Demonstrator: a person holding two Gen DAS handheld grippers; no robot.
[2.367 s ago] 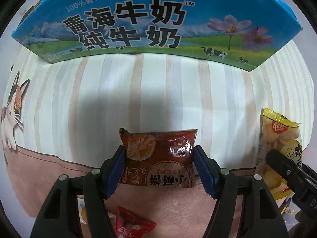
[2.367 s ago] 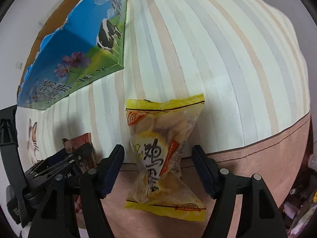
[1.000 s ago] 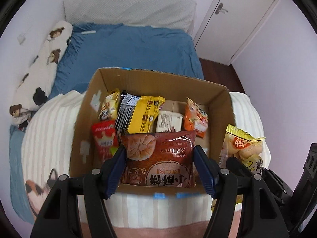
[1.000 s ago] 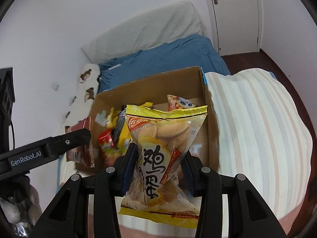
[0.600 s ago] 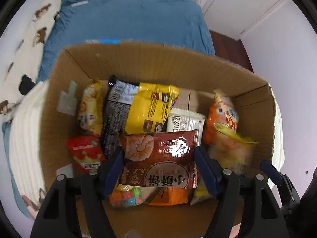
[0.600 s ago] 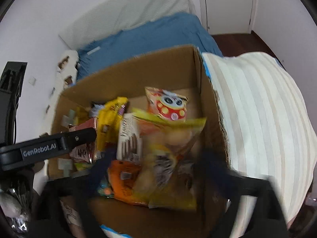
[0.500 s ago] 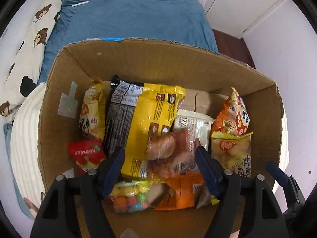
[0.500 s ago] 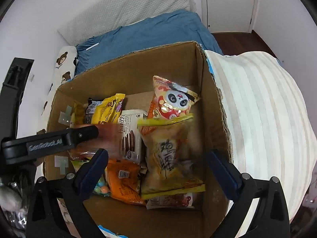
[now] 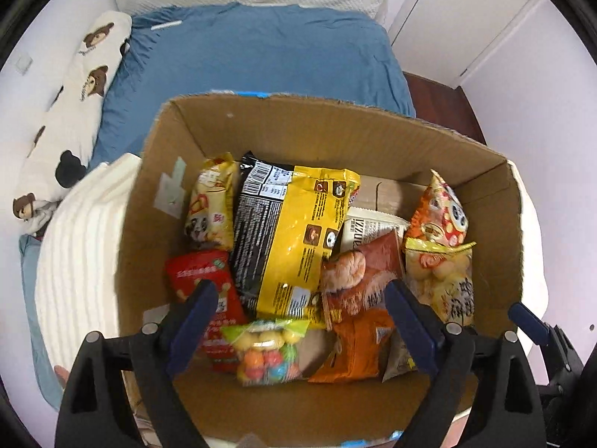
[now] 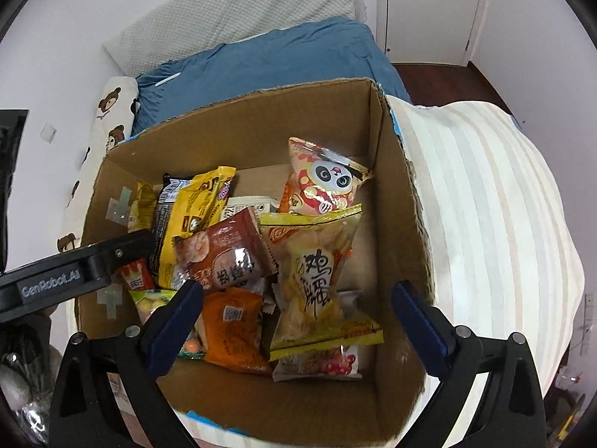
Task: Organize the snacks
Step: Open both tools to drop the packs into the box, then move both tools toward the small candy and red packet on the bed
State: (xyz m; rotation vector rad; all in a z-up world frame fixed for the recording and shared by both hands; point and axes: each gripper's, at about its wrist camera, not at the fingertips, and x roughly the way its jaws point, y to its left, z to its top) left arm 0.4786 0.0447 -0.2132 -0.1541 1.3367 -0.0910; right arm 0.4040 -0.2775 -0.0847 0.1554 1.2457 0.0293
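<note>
We hold the left gripper (image 9: 300, 308) over the cardboard box (image 9: 335, 127), its jaws having just been opening, nothing between them; the brown pastry packet (image 9: 363, 272) lies loose among the snacks. Our right gripper (image 10: 298, 306) stands wide open above the yellow egg-biscuit bag (image 10: 313, 272), which rests inside the box by its right wall

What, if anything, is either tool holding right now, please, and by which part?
Nothing is held. The left tool has just been opening and stands wide, as does the right tool; the brown packet and yellow bag lie loose in the box.
</note>
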